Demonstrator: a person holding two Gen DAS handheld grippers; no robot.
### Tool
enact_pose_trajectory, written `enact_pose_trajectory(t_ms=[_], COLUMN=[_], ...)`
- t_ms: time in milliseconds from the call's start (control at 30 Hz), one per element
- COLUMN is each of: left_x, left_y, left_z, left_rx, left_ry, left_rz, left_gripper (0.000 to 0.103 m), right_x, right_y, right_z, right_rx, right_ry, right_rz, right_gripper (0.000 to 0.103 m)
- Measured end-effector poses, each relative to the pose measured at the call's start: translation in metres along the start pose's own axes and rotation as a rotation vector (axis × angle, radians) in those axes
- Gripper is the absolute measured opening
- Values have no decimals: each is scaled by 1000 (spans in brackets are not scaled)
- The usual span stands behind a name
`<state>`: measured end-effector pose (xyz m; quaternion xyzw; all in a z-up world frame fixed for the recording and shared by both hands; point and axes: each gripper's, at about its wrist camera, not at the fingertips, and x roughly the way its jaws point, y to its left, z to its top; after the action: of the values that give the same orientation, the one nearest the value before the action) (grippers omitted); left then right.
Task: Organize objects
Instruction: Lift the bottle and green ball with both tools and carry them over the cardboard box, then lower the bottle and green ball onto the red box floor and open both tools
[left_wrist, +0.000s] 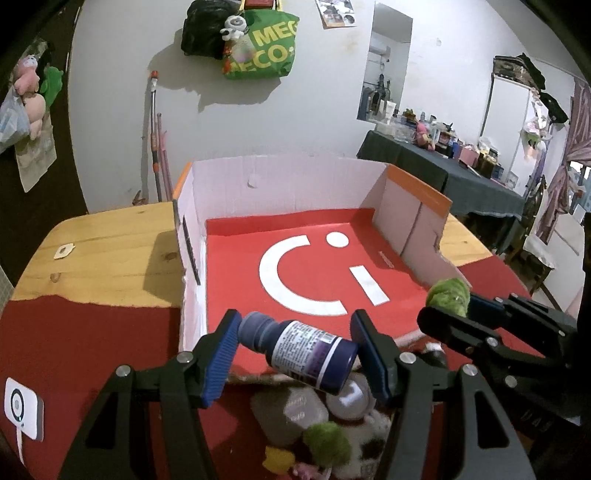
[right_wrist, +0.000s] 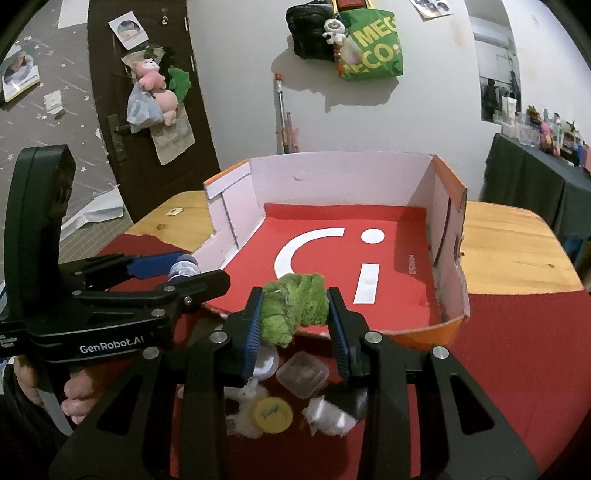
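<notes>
Bottle (left_wrist: 303, 352): small dark-purple plastic btl w/ white printed label, text too small to read; lying tilted, cap end at one blue pad, base at the other, hanging just over the box's near edge.
Left gripper (left_wrist: 295, 347): jaws partly spread, clamping the btl end to end.
Green plush (right_wrist: 295, 308): fuzzy, rolled-up green soft toy, hovering at the box's front lip.
Right gripper (right_wrist: 295, 317): jaws nearly closed, squeezing the plush betw. blue pads.
Box (left_wrist: 288, 177): shallow cardboard tray, white walls, orange rims, red floor w/ big white logo; sitting on wood table (left_wrist: 110, 240) w/ red cloth (left_wrist: 92, 339).
Writing: "GenRobot.AI" on left gripper body; "MEG… ECO" on green bag (right_wrist: 373, 44) hanging on wall.
Pile below: clear container (right_wrist: 303, 374), yellow lid (right_wrist: 273, 415), white fluff.
</notes>
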<state>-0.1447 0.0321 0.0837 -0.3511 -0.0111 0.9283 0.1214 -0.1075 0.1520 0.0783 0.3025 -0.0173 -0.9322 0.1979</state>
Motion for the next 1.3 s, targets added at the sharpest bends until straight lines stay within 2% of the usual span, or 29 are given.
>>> enact_pose_trajectory(t_ms=[633,967,1300], left_x=[61,92,108], left_y=[7,10,11], left_z=[27,26,23], left_rx=[-25,-31,-25], left_ry=[112,173,205], left_rz=[11,26,22], left_gripper=[63,63,63], right_x=[47,77,91], right_y=[-31,-46,-51], right_z=[30,26,21], right_rx=[23,31,24], right_ry=[116,198,256], right_rz=[-30,-43,-67], right_gripper=[32,32,32])
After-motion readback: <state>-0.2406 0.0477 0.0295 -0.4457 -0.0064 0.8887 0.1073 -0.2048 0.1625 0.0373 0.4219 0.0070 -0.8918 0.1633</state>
